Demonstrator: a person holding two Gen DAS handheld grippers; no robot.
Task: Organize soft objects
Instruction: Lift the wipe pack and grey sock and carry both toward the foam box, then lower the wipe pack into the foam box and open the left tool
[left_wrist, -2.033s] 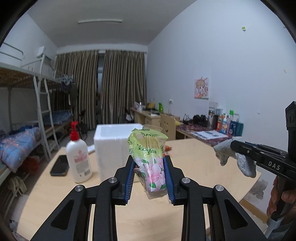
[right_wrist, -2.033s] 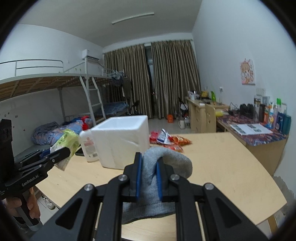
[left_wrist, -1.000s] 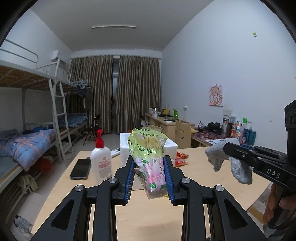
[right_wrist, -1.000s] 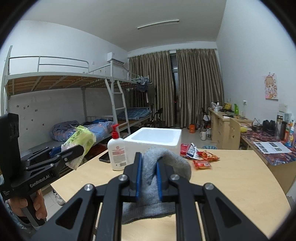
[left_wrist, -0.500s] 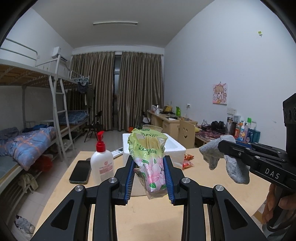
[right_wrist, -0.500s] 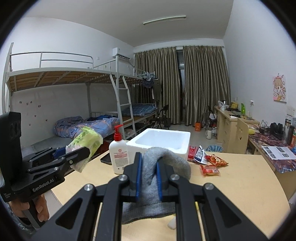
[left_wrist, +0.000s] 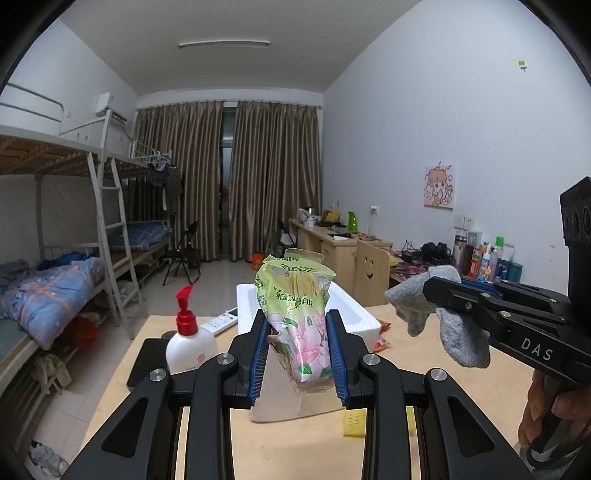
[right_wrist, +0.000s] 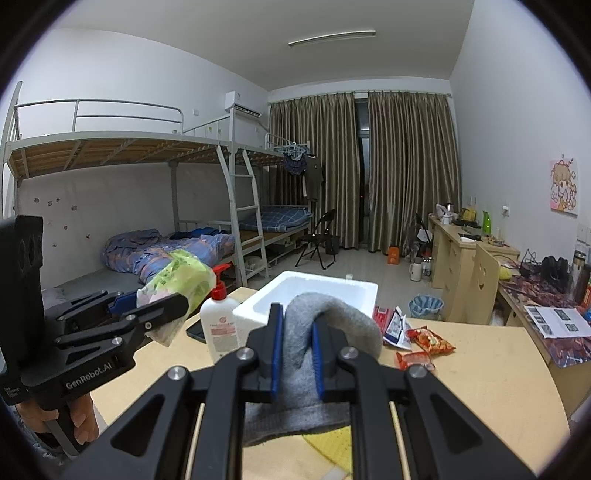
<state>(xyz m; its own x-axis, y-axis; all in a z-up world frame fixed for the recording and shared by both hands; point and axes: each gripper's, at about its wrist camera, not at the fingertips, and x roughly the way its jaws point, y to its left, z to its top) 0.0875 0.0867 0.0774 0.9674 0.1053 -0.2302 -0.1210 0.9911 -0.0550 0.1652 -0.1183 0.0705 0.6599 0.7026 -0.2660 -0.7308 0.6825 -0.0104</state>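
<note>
My left gripper (left_wrist: 297, 352) is shut on a green tissue pack (left_wrist: 297, 314) with pink flowers, held upright above the wooden table (left_wrist: 295, 454). It also shows at the left of the right wrist view (right_wrist: 177, 284). My right gripper (right_wrist: 297, 350) is shut on a grey sock (right_wrist: 314, 332), which hangs over the jaws. The sock also shows at the right of the left wrist view (left_wrist: 436, 314). A white foam box (right_wrist: 314, 295) stands open on the table beyond both grippers.
A white pump bottle (left_wrist: 190, 341) with a red top and a black phone (left_wrist: 149, 360) lie left of the box. Snack packets (right_wrist: 417, 336) lie right of it. A yellow sponge (left_wrist: 354, 422) sits near the front. Bunk beds stand left, desks right.
Both grippers have risen and pulled back from the foam box, so the view now looks down on the table. Each keeps its hold on its object.
</note>
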